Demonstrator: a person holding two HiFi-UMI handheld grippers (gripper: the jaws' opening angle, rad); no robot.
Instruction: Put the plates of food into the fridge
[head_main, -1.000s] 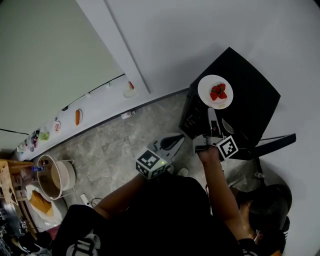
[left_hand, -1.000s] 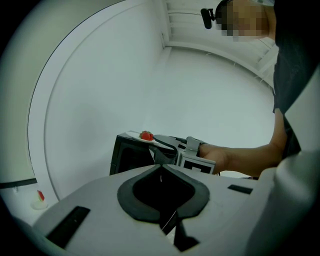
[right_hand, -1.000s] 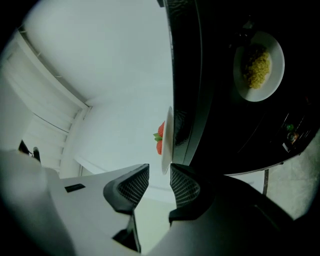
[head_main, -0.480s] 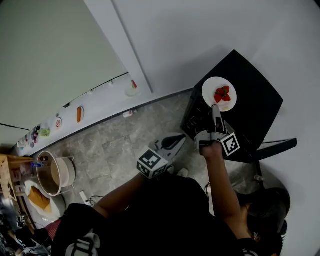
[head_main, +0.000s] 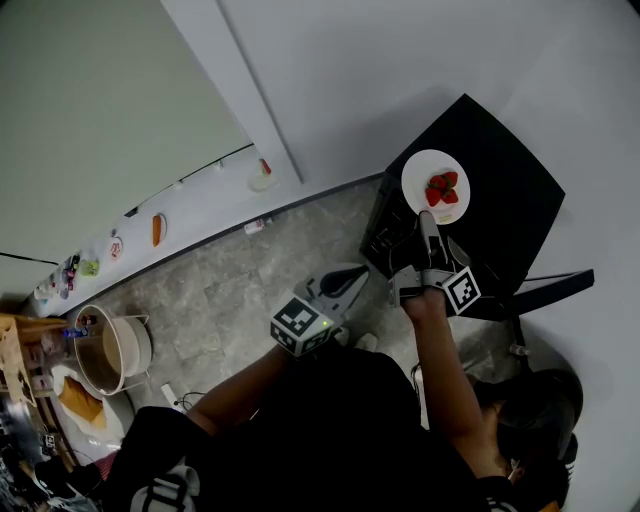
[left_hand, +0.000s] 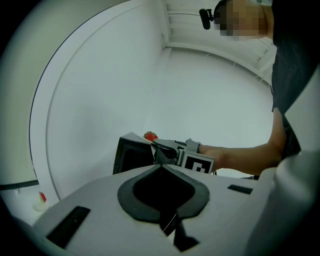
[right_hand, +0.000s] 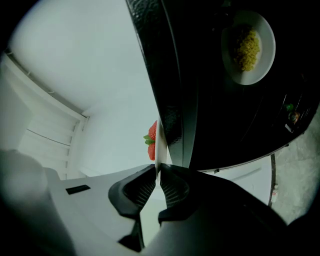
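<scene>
Compared with a second ago, the jaws of the right gripper (head_main: 428, 225) have just been closing, and now they pinch the near rim of the round white plate (head_main: 420, 165) with red strawberries (head_main: 440, 188). This plate rests on top of the small black fridge (head_main: 505, 190), near its front edge. The left gripper (head_main: 348, 284) hangs lower, over the grey stone floor (head_main: 230, 290), its jaws closed together and empty.

Head view looks steeply down on the black fridge (head_main: 510, 190). The camera on the left claw (left_hand: 161, 166) faces it level from farther off. The one on the right claw (right_hand: 159, 174) sits close at the strawberry plate (right_hand: 158, 145), shared by all views.
</scene>
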